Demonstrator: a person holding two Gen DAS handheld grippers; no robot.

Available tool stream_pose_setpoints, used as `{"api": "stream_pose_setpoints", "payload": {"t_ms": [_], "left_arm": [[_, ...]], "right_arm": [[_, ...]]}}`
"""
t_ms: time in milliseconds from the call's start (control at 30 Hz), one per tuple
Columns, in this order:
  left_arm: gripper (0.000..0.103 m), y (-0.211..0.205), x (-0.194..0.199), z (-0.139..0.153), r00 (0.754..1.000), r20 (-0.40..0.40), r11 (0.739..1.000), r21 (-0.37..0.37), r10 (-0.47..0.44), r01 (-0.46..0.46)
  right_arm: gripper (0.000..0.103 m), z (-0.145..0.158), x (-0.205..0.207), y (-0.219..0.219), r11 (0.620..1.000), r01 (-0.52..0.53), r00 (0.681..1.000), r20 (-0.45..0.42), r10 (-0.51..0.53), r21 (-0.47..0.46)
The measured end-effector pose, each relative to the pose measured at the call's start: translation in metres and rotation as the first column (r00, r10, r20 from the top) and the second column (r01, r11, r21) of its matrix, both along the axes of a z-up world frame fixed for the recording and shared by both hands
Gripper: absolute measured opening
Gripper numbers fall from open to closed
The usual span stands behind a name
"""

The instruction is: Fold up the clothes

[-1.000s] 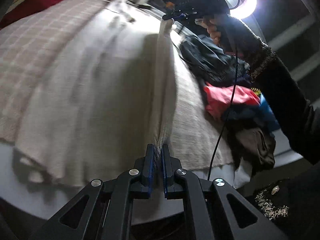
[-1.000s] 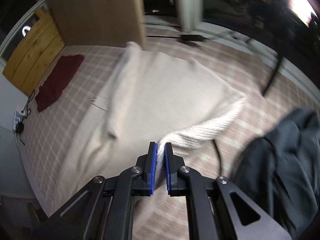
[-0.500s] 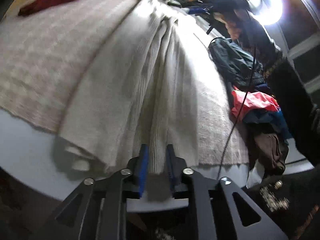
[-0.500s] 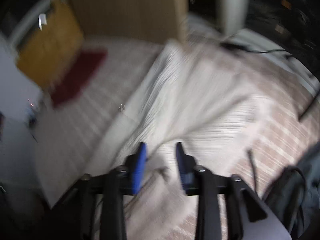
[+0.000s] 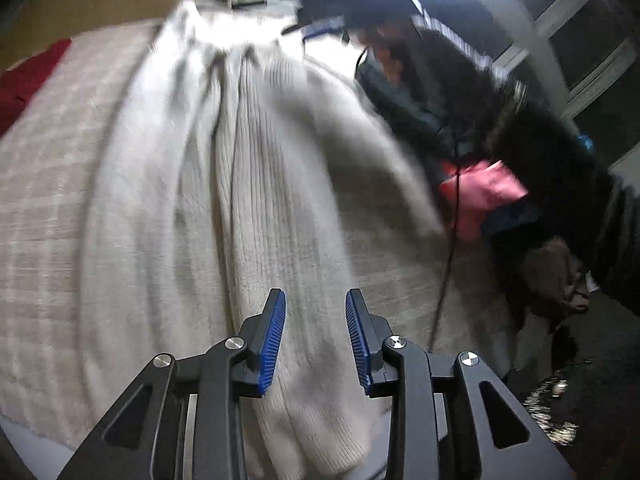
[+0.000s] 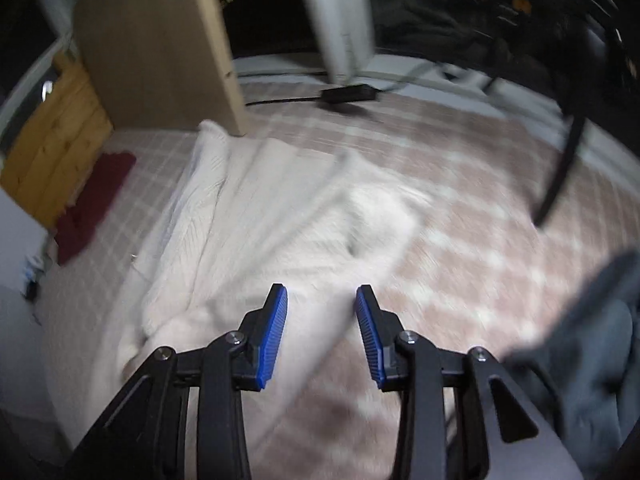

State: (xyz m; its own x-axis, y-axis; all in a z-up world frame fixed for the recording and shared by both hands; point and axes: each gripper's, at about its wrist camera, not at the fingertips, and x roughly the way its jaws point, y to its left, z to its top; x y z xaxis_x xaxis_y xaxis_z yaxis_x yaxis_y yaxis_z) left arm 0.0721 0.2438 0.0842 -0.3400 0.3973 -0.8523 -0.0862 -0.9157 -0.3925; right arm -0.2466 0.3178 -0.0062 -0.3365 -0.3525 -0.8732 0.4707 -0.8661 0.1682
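**Entry: cream sweater laid out on the bed, both grippers letting go**

- Item 1: cream ribbed knit sweater (image 5: 256, 200), spread lengthwise on the pink-and-white checked bedspread (image 6: 460, 208), one side doubled over the body in long ridges. Judged: first lengthwise fold laid; cross folds remain.
- Item 2: left gripper (image 5: 316, 334), blue-padded jaws opening. Knit lies beneath and between them, pads not pressing it. Judged: released so the hem end stays where it was set.
- Item 3: right gripper (image 6: 321, 330), jaws spread, nothing pinched; the sweater's far end lies below. Same reason judged.
- Item 4: loose heap of unfolded clothes at the bedside: dark grey garment (image 6: 592, 340), coral-pink garment (image 5: 484, 196), brown garment (image 5: 548, 276). Judged: awaiting folding.
- Item 5: dark red cloth (image 6: 94, 204), apart by the wooden panel.
- Containers: none visible.
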Motion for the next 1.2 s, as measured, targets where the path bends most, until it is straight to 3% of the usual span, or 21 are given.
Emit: {"api": "stream_pose_setpoints", "payload": {"t_ms": [67,167,267,333,400,467,533,633,667,800,867,1000,1067,1100,1200], "left_arm": [[0.030,0.001,-0.003,-0.009,1.000,0.015,1.000,0.011,-0.018,0.018],[0.030,-0.005,-0.005,-0.004,0.999,0.028,0.999,0.027,-0.021,0.020],[0.030,-0.022,-0.006,0.016,1.000,0.015,0.999,0.040,0.001,-0.002],[0.031,-0.041,-0.019,0.033,0.999,-0.014,0.999,0.032,0.030,-0.029],[0.033,-0.058,-0.046,0.047,0.998,-0.058,0.998,-0.046,0.038,-0.041],[0.033,-0.074,-0.091,0.056,0.993,-0.108,0.990,-0.128,0.047,-0.061],[0.034,-0.082,-0.132,0.059,0.987,-0.147,0.986,-0.145,0.063,-0.084],[0.035,-0.084,-0.203,0.054,0.978,-0.188,0.977,-0.173,0.094,-0.127],[0.040,-0.082,-0.231,0.050,0.973,-0.208,0.972,-0.191,0.098,-0.139],[0.049,-0.074,-0.292,0.028,0.973,-0.202,0.957,-0.242,0.113,-0.161],[0.049,-0.067,-0.313,0.011,0.978,-0.186,0.933,-0.328,0.090,-0.148],[0.030,-0.073,-0.324,-0.009,0.982,-0.173,0.935,-0.331,0.075,-0.130],[0.024,-0.080,-0.321,-0.007,0.979,-0.193,0.946,-0.300,0.063,-0.121],[0.020,-0.084,-0.320,-0.006,0.979,-0.195,0.955,-0.276,0.059,-0.113],[0.015,-0.095,-0.316,0.006,0.975,-0.211,0.977,-0.181,0.073,-0.112]], "right_arm": [[0.039,-0.008,-0.007,-0.012,0.999,-0.029,1.000,0.005,0.029,0.031],[0.039,0.000,-0.018,-0.009,0.999,-0.040,0.999,0.029,0.041,-0.025],[0.039,0.027,-0.024,0.029,0.988,0.083,0.996,0.001,-0.084,-0.128],[0.039,0.034,-0.026,0.049,0.983,0.140,0.990,-0.016,-0.143,-0.118],[0.035,0.034,-0.025,0.058,0.980,0.173,0.983,-0.039,-0.178,-0.095],[0.015,0.028,-0.025,0.053,0.982,0.159,0.986,-0.028,-0.163,-0.100],[0.015,0.021,-0.026,0.047,0.984,0.145,0.989,-0.018,-0.147,-0.105],[0.015,0.011,-0.027,0.031,0.983,0.139,0.990,-0.003,-0.140,-0.123],[0.019,0.007,-0.026,0.026,0.981,0.141,0.990,0.008,-0.142,-0.135],[0.037,-0.008,-0.032,0.010,0.970,0.178,0.984,0.054,-0.171,-0.164],[0.040,-0.010,-0.034,0.006,0.968,0.187,0.982,0.057,-0.180,-0.166],[0.039,-0.012,-0.032,0.001,0.976,0.166,0.986,0.004,-0.167,-0.142],[0.025,-0.013,-0.028,-0.001,0.984,0.144,0.988,-0.040,-0.149,-0.107],[0.023,-0.013,-0.027,-0.002,0.986,0.133,0.989,-0.055,-0.139,-0.098],[0.011,-0.011,-0.025,0.009,0.977,0.143,0.988,-0.033,-0.150,-0.158]]}}
